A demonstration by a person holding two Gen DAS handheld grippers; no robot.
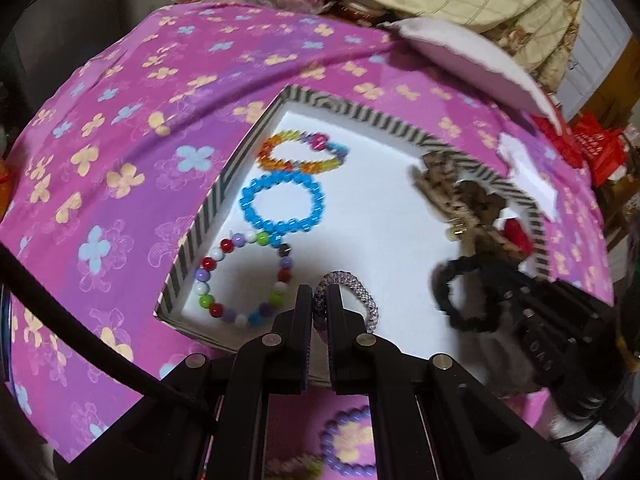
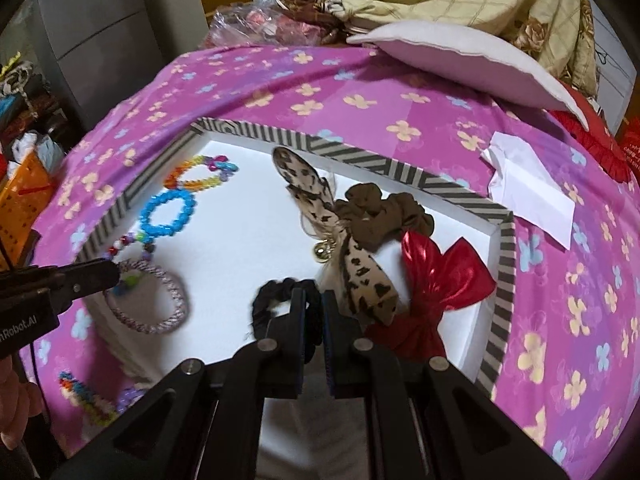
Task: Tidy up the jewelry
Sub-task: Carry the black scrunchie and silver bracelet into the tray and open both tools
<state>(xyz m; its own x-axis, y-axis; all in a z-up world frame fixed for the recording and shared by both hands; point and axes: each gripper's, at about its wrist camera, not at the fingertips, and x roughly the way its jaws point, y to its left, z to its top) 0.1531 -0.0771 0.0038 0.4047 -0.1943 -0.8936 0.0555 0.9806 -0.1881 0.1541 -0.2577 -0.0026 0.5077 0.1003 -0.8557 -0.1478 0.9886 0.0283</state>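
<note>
left gripper (image 1: 319, 309) clamps lilac bracelet (image 1: 356, 292) over box (image 1: 208, 216) near edge | right gripper (image 2: 321, 312) clamps black scrunchie (image 2: 264, 304) alongside

Your striped-rim box (image 2: 505, 272) lies open, with a white floor. Along its left side sit a rainbow bead bracelet (image 1: 303, 151), a blue bead bracelet (image 1: 282, 203) and a mixed-colour bead bracelet (image 1: 244, 276); the leopard band (image 2: 320, 216), brown scrunchie (image 2: 384, 216) and red bow (image 2: 436, 276) crowd the right. A lilac coil bracelet (image 2: 146, 296) and a black scrunchie (image 2: 276, 308) hang gripped over the near edge.
</note>
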